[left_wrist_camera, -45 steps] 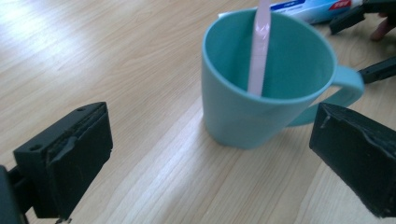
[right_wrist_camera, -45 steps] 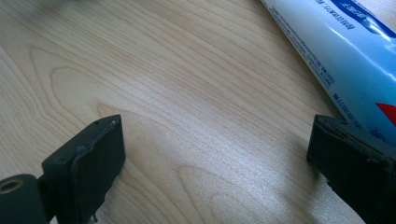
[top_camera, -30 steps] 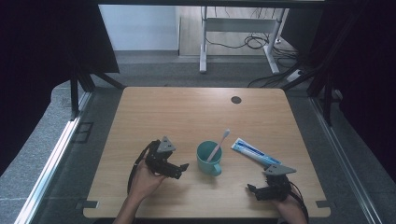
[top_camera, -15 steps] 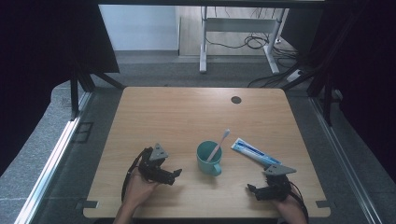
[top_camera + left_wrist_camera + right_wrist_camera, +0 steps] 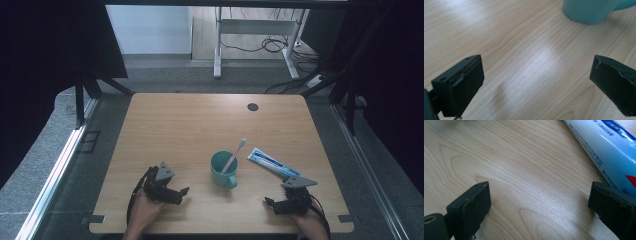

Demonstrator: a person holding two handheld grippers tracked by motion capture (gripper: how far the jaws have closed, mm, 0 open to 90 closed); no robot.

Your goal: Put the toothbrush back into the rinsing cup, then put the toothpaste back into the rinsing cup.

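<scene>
You hold 2 grippers low over the wooden table [image 5: 200,125], near the edge closest to you. Your left gripper [image 5: 181,194] sits at about 7 o'clock from the middle of the table, and your left hand [image 5: 145,210] is wrapped around it from behind. Its jaws are spread wide apart with nothing between them. In the left gripper view you see bare wood between the 2 black jaws, and the bottom of the teal mug [image 5: 591,11] sits up at 1 o'clock, well ahead of the jaws and not touching them.

The teal mug [image 5: 223,170] stands upright near the middle of the table, a bit toward you. It is between your 2 grippers. Its handle sticks out at about 5 o'clock. A white toothbrush [image 5: 234,156] stands in the mug and leans toward 1 o'clock, with its brush end up in the air.

A toothpaste tube [image 5: 272,164] lies flat on the table at 3 o'clock from the mug, near it but apart. It is white and blue, and it runs from 10 o'clock down to 4 o'clock.

Your right gripper [image 5: 269,202] rests at about 5 o'clock on the table. Its jaws are wide apart too, and they hold nothing. In the right gripper view the toothpaste tube [image 5: 606,150] lies at 2 o'clock, just beside the right-side jaw. You cannot tell if that jaw touches the tube.

A small dark round spot [image 5: 253,107] sits on the far part of the table, at about 1 o'clock.
</scene>
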